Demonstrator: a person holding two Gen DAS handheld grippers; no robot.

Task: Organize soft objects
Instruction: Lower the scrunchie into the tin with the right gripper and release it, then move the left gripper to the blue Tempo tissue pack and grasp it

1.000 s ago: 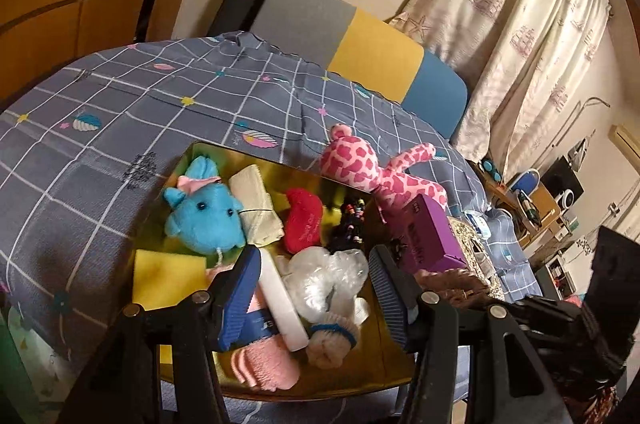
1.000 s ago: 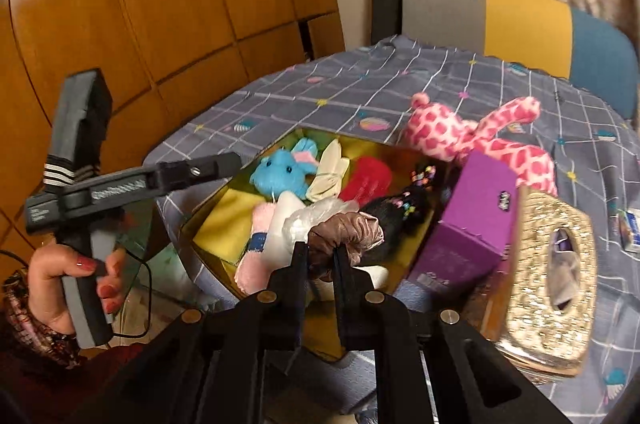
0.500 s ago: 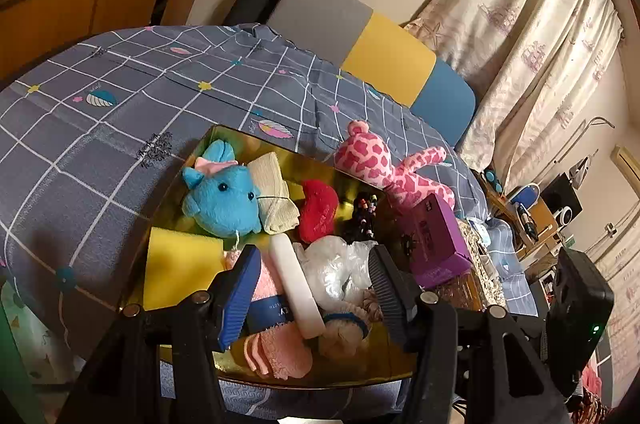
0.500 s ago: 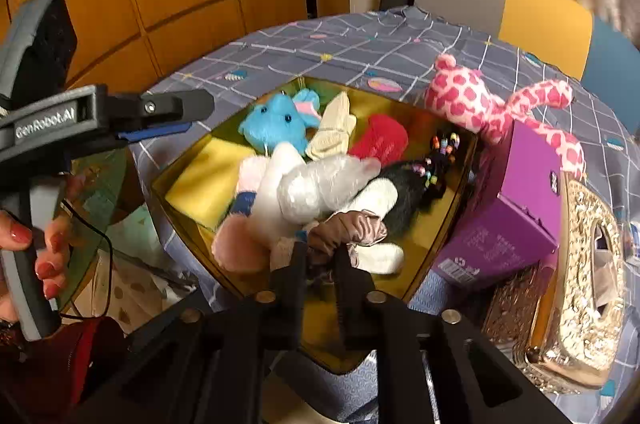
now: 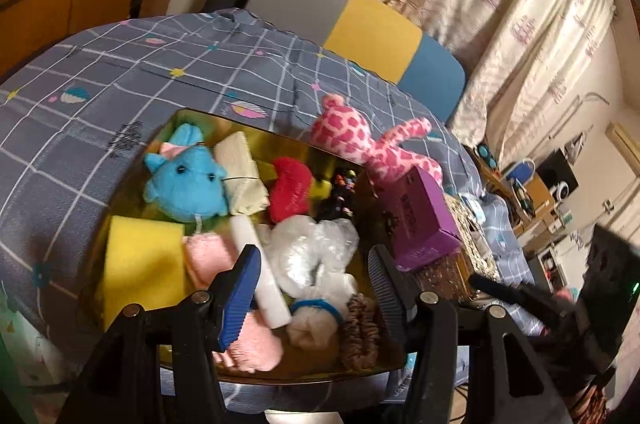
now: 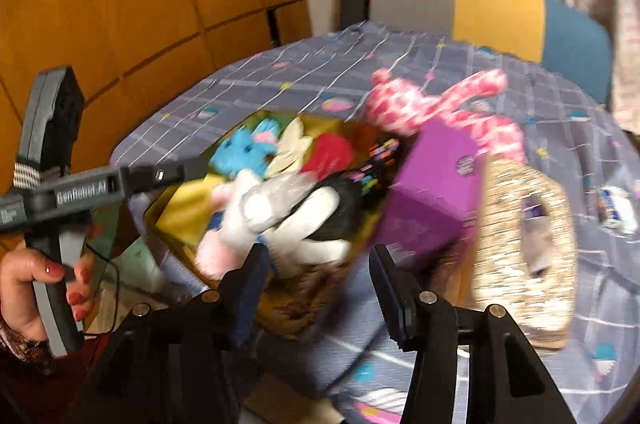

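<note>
Bed (image 5: 100, 72): covered by a grey checked quilt, carries everything; soft and uneven, so loose items likely need a firm container to stay grouped.
Tray (image 5: 192, 116): gold, mirror-like, set at the near edge of the bed within reach of both grippers; serves as the collecting place for the soft things.
Pink toy (image 5: 360, 140): spotted plush lying on the quilt just beyond the tray's far rim, partly against the purple box; not yet in the tray, probably a remaining item.
Tissue box (image 6: 524, 244): glittery, beside the purple box, outside the tray; hard-sided, so likely left out on purpose.
Purple box (image 5: 420, 216): stands just beside the tray's right rim, apart from the soft pile.
Sponge (image 5: 140, 256): yellow, flat in the tray's near-left corner.
Blue toy (image 5: 184, 184): face up in the tray's far-left part, touching a cream cloth (image 5: 240, 176).
Plastic bag (image 5: 312, 248): crumpled, clear, mid-tray, over white socks.
Red plush (image 5: 290, 190): mid-tray, between the cream cloth and a dark beaded piece.
Pink sock (image 5: 208, 256): near the sponge, running under the left blue pad.
Scrunchie (image 5: 360, 328): brown, satin, lying at the tray's near rim beside a white sock; this is the task's thing in hand, now resting in the tray.
Right gripper (image 6: 316, 288): jaws opening, pads clear of the blurred scrunchie below them, a release over the tray.
Left gripper (image 5: 312, 288): jaws apart, clamped on nothing, hovering over the near pile, seemingly ready for the next pick.
</note>
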